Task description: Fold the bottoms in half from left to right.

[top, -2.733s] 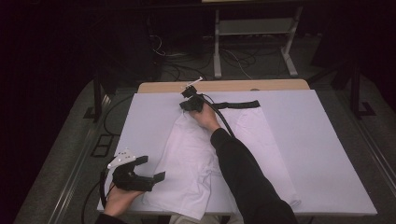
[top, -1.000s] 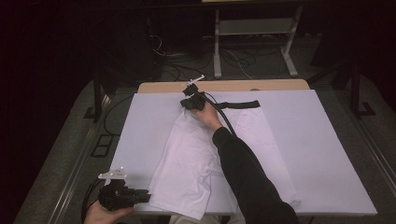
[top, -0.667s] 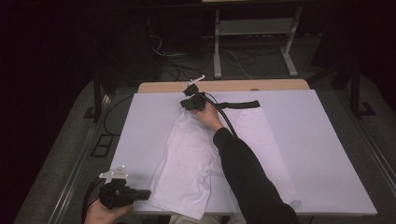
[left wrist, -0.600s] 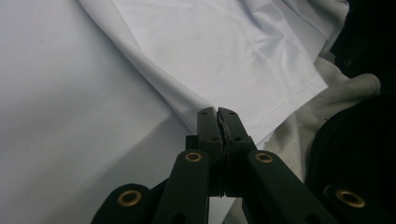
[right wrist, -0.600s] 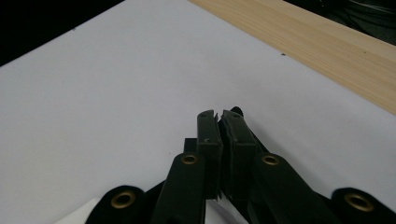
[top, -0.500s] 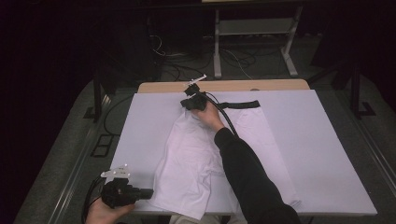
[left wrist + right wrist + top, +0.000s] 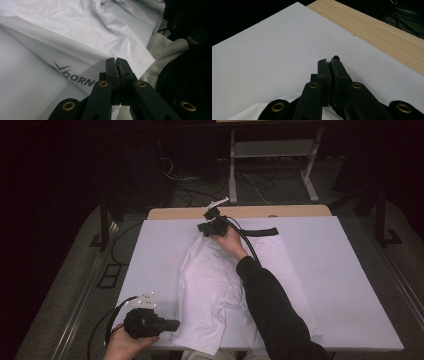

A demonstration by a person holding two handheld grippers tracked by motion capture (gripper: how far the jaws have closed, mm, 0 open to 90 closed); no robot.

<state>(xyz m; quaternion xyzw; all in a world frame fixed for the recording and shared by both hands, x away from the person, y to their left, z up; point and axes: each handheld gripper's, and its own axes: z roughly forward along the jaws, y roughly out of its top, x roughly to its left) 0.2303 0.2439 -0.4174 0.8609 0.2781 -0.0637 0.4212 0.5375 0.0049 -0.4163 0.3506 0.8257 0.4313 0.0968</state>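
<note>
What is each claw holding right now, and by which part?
Left claw: shut at the white garment's near hem corner. Right claw: shut at its far edge. Cloth between the pads cannot be confirmed.

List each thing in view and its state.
Shirt: white, rumpled, spread on the table, near hem at the edge.
Left gripper: shut on the shirt's hem.
Right gripper: shut on the shirt's far end.
Table cover: flat.
</note>
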